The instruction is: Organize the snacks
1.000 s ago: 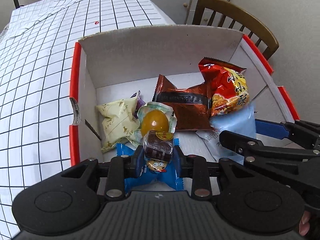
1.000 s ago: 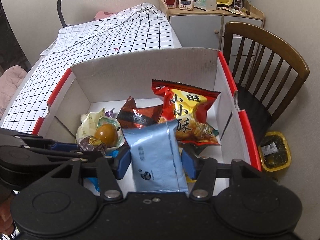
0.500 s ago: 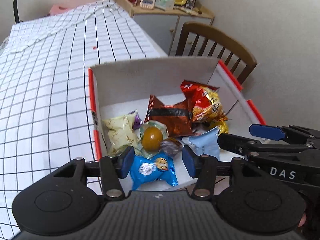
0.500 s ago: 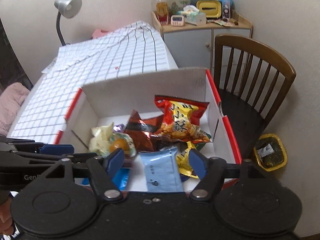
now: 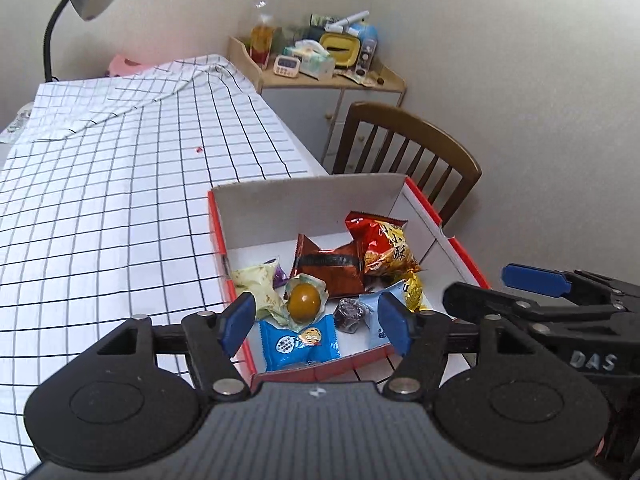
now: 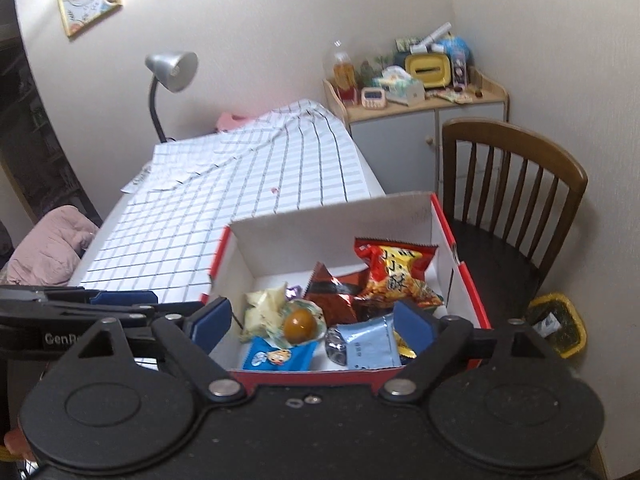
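A red-and-white cardboard box [image 5: 218,232] stands at the table's right edge and holds several snacks. Among them are a red chip bag [image 5: 384,248], a brown packet [image 5: 328,268], a wrapped egg [image 5: 304,300], a dark wrapped sweet [image 5: 350,312], a blue cookie packet [image 5: 298,342] and a light blue packet [image 6: 370,344]. My left gripper [image 5: 316,322] hovers above the box's near edge with its jaws opening and nothing between them. Beside it on the right, my right gripper [image 6: 312,322] hangs the same way, jaws opening and empty.
A checked tablecloth [image 5: 120,184] covers the table to the left of the box. A wooden chair [image 6: 516,168] stands right of the box, with a yellow bin [image 6: 556,324] on the floor beside it. A cluttered cabinet [image 6: 420,92] and a desk lamp [image 6: 172,68] are at the back.
The left gripper let go of the dark sweet and the right one let go of the light blue packet. Both now lie in the box. Both grippers rose, drew back and widened.
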